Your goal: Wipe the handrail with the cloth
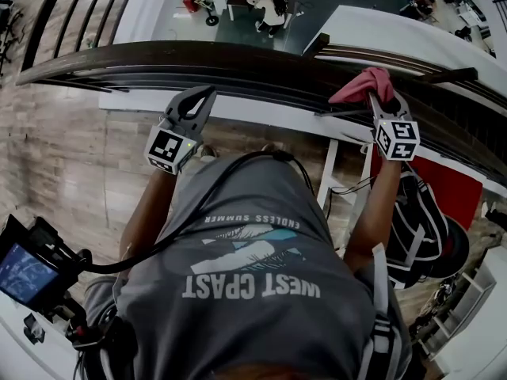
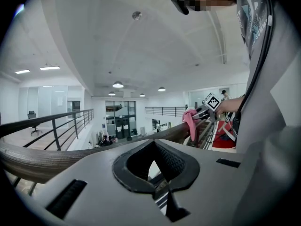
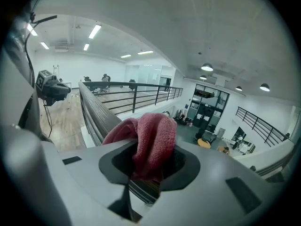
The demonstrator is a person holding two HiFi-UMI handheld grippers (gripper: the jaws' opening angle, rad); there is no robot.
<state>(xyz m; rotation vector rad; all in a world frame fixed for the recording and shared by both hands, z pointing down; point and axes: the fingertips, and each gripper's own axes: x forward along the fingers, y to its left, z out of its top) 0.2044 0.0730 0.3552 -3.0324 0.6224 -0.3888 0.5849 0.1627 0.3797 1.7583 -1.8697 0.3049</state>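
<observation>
The dark curved handrail (image 1: 238, 62) crosses the top of the head view and runs off to the left in both gripper views (image 2: 37, 157) (image 3: 96, 109). A pink-red cloth (image 1: 363, 84) lies bunched on top of it at the right. My right gripper (image 1: 375, 99) is shut on that cloth (image 3: 153, 140), which bulges out between its jaws (image 3: 148, 167) onto the rail. My left gripper (image 1: 206, 95) points at the rail further left, jaws together with nothing in them (image 2: 151, 166). From there the cloth (image 2: 190, 121) and the right gripper (image 2: 207, 108) show far along the rail.
Beyond the rail is a drop to a lower floor with people and furniture (image 1: 269, 6). A red and black backpack (image 1: 428, 212) sits by my right side, and a device with a screen (image 1: 24, 271) at my lower left. Black metal railings (image 3: 136, 95) ring the atrium.
</observation>
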